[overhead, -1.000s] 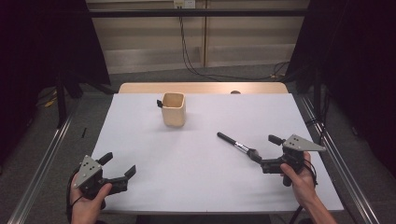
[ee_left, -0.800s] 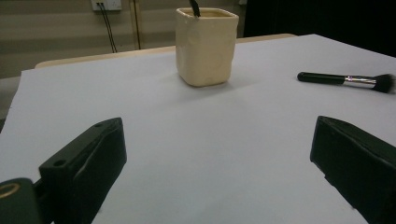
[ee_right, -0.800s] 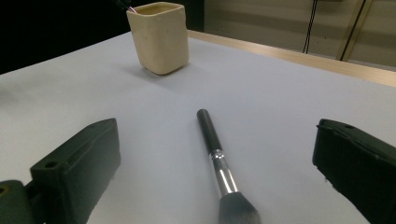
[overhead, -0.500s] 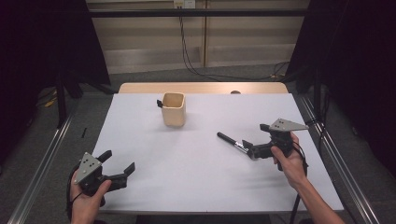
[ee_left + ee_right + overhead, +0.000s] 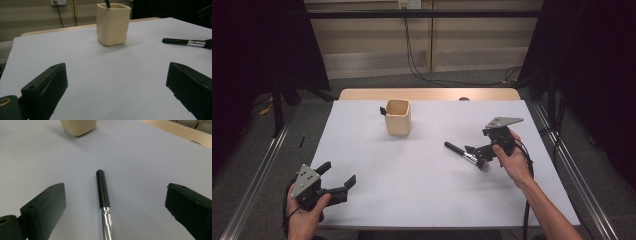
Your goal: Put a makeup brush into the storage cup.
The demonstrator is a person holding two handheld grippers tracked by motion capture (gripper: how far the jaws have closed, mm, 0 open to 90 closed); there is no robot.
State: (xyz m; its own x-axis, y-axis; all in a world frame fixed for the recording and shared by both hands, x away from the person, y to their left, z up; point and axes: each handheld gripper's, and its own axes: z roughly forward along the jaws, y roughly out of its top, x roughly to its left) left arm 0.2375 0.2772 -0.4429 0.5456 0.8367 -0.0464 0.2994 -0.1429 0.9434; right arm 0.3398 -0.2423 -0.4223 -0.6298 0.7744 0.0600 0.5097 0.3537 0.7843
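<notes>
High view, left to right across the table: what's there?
left gripper held open near the front-left corner → beige cup toward the back → black-handled brush lying flat → right gripper, open at the brush's right end.

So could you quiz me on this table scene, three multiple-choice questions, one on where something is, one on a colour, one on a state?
1. Where does the brush lie?
A. inside the cup
B. flat on the white table, between the right gripper's jaws
C. on the floor

2. What colour is the cup?
A. cream
B. red
C. blue

3. How do the left gripper's jaws stand?
A. shut on the brush
B. shut on nothing
C. wide open

Answers: 1 B, the right gripper view shows the handle on the table between its spread jaws. 2 A, its walls are pale cream. 3 C, the left gripper view shows bare table between them.
</notes>
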